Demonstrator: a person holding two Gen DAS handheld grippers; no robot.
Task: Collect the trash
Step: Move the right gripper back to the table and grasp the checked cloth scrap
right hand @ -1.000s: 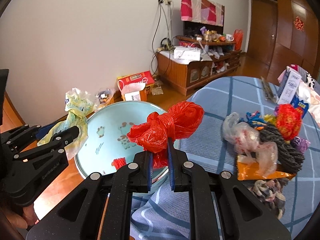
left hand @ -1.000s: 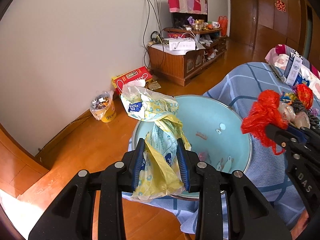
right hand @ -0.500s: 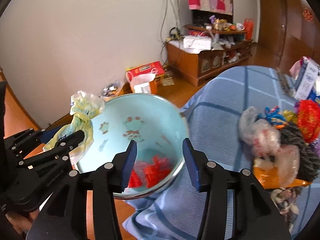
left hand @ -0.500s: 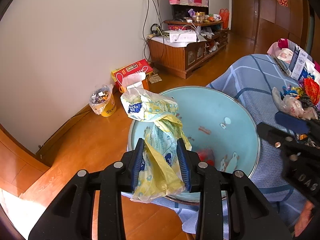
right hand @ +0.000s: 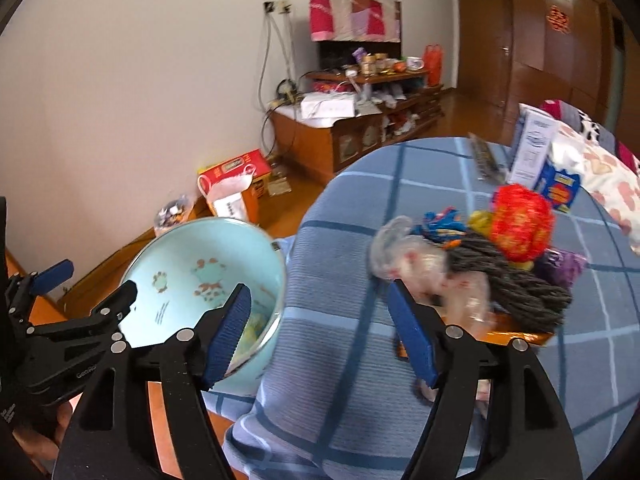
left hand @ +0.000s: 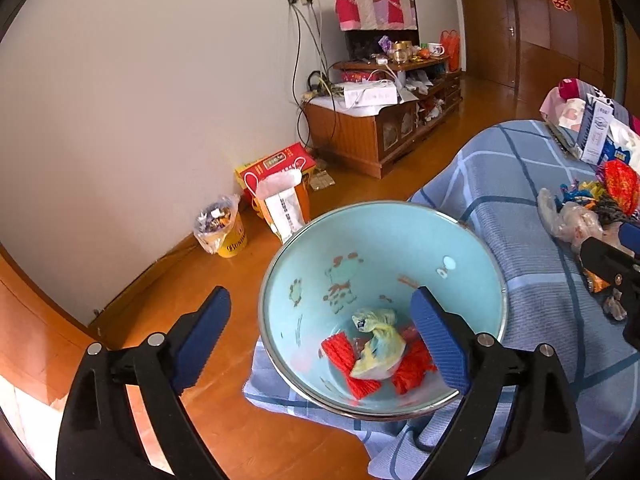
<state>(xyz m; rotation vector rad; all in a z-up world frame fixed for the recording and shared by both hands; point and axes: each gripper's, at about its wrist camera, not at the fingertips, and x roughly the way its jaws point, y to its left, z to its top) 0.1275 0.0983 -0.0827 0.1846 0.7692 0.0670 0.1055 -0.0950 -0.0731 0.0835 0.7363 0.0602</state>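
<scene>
A light-blue enamel basin point(left hand: 280, 256) sits at the edge of the blue checked tablecloth point(left hand: 532, 280). Inside it lie a crumpled yellow plastic bag point(left hand: 378, 344) and a red plastic bag point(left hand: 344, 356). My left gripper point(left hand: 320, 312) hangs above the basin with its jaws opening wide and nothing between them. My right gripper point(right hand: 318, 300) is over the cloth between the basin point(right hand: 192, 248) and a trash pile, its jaws also opening and empty. The pile holds a clear plastic bag point(right hand: 408, 256), dark yarn point(right hand: 516, 276), a red-orange ball point(right hand: 520, 224) and an orange wrapper point(right hand: 512, 332).
On the floor by the wall stand a yellow bucket of scraps point(left hand: 224, 232), a red box point(left hand: 276, 164) and a white bag point(left hand: 284, 208). A wooden cabinet point(left hand: 380, 128) is farther back. A white carton point(right hand: 532, 148) and a blue packet point(right hand: 560, 188) stand behind the pile.
Both grippers went from shut to open. The red bag fell into the basin first, then the yellow bag. The right gripper has swung right towards the trash pile.
</scene>
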